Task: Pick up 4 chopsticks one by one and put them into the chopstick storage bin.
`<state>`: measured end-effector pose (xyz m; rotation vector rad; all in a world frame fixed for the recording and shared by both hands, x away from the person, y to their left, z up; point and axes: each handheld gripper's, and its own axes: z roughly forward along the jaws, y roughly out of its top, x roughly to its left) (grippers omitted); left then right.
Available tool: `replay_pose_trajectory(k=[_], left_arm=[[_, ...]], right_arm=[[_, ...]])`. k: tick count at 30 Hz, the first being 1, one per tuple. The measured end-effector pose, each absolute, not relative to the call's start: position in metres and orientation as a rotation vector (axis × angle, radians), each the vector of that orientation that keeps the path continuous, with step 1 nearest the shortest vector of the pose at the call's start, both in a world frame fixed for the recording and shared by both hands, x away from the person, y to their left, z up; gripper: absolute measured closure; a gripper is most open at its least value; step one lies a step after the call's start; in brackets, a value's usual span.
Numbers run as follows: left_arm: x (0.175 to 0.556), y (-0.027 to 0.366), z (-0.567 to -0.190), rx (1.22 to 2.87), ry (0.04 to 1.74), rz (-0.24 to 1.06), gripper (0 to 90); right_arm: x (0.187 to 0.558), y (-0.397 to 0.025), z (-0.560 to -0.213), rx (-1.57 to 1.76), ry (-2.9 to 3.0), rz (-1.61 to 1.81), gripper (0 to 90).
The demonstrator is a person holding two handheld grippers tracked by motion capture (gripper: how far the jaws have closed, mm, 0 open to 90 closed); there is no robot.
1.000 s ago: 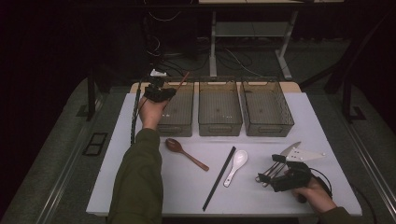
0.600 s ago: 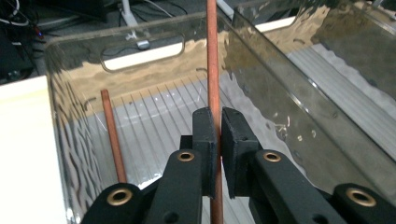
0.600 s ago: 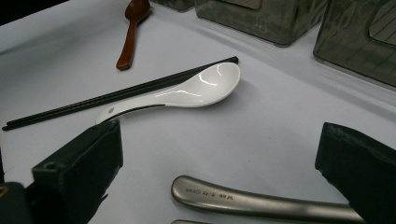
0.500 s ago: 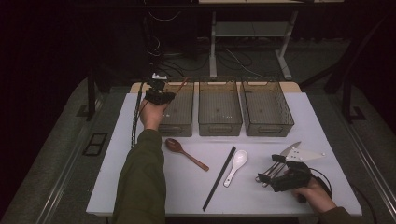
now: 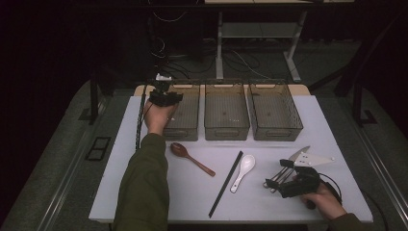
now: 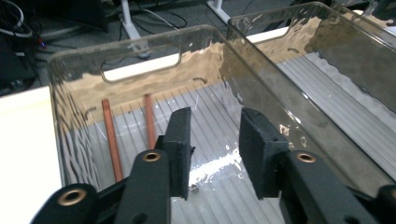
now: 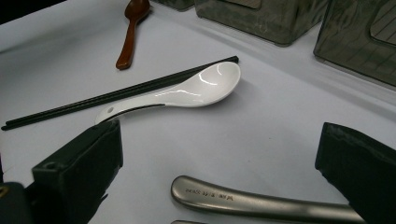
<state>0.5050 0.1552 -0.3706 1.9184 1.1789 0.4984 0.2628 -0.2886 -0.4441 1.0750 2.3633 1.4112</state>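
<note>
Left gripper (image 6: 212, 140) hovering, jaws slightly apart and empty, over left bin (image 5: 185, 126) holding brown chopsticks (image 6: 112, 135) | right gripper (image 7: 219, 177) gaping wide around metal handle (image 7: 261, 198), lower frame | I'm judging wooden spoon (image 5: 191, 157), black chopsticks (image 5: 226, 183), white spoon (image 5: 243, 171) unsorted.

We see the right gripper (image 7: 219, 172) spread wide over a metal handle (image 7: 261, 200). White spoon (image 7: 187, 91) touches black chopsticks (image 7: 116, 95).

Three bins (image 5: 226, 111), perhaps two spoons (image 5: 191, 158).
</note>
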Motion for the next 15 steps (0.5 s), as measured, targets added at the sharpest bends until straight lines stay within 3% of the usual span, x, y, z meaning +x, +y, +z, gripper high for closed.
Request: replay_pose_trajectory(k=[15], left_arm=[[0.485, 0.154, -0.349, 1.950, 1.080, 0.478, 42.0]], right_arm=[[0.263, -0.288, -0.445, 1.079, 2.364, 1.403, 0.7]])
